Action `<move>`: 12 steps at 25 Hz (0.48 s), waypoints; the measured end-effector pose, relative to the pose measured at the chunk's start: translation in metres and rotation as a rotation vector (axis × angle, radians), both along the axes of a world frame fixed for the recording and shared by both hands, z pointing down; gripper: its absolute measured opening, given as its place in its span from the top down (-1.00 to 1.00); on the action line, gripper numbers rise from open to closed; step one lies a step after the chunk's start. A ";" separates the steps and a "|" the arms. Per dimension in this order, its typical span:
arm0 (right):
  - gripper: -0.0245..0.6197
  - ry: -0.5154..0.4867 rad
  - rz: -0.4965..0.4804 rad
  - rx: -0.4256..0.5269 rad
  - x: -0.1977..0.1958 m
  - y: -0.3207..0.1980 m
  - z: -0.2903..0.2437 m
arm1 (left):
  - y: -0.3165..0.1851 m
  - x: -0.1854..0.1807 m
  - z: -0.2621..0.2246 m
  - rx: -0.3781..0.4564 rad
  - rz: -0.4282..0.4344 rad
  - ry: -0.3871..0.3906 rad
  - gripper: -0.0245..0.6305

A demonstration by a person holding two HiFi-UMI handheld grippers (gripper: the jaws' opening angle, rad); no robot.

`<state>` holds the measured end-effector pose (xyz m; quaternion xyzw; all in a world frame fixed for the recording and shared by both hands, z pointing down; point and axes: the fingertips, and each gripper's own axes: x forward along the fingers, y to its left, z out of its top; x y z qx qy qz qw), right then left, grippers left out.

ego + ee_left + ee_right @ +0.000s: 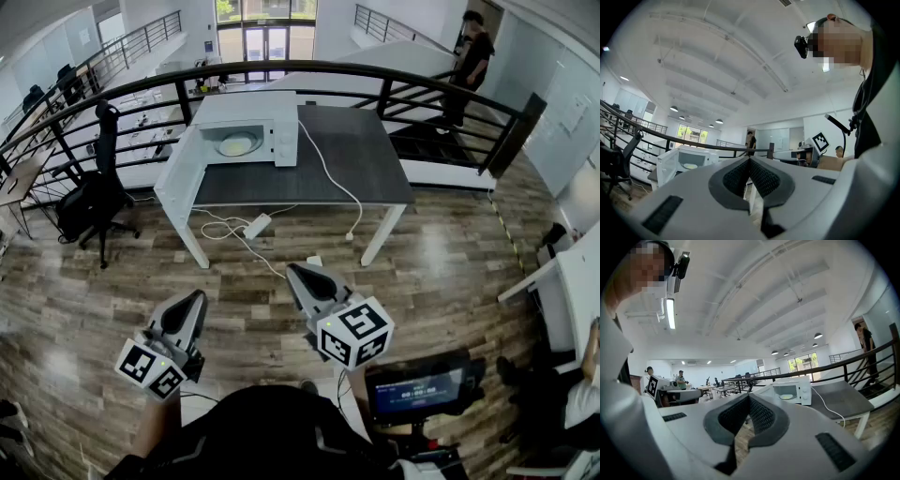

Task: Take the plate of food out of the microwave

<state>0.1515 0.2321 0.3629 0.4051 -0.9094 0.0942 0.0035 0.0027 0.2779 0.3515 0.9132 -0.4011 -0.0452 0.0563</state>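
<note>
Closest to me, my left gripper (192, 302) is clenched: in the left gripper view (750, 161) its dark ribbed pads meet at the tips with nothing between them. My right gripper (298, 275) is clenched too, and the right gripper view (749, 399) shows its pads pressed together at the tips on nothing. Both point level, out over the wooden floor (450, 262), and they stay apart from each other. Each carries its marker cube (356, 333) at the back end. Down at my right a small dark screen (420, 389) glows on a stand.

Farther out on the floor a white power strip (256, 226) lies among loose white cable (330, 176), and the cable climbs onto the table (361, 155). The table has a dark top and white legs, and it stands well away from both grippers.

The white microwave (251, 127) sits at the back left of the table top. Its door (178, 167) is swung wide open to the left in the head view. The plate (236, 143), with pale food on it, rests inside the cavity. It also shows in the left gripper view (690, 166) and the right gripper view (786, 397).

A black office chair (94, 187) stands left of the table. Behind the table runs a curved black railing (375, 80), and beyond it, far right, stands a person (473, 56) in dark clothes.
</note>
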 end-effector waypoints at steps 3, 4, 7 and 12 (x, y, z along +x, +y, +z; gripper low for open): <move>0.92 -0.003 -0.004 -0.006 -0.002 0.005 0.003 | 0.004 -0.004 0.002 -0.011 -0.010 0.006 0.92; 0.92 -0.009 -0.008 -0.013 -0.003 0.006 0.004 | 0.005 -0.005 0.002 -0.011 -0.012 0.009 0.92; 0.92 -0.050 -0.016 -0.041 -0.005 0.007 0.006 | 0.006 -0.006 0.002 -0.011 -0.013 0.013 0.92; 0.92 -0.060 -0.004 -0.052 -0.013 0.003 0.011 | 0.004 -0.016 0.006 -0.015 -0.017 0.015 0.92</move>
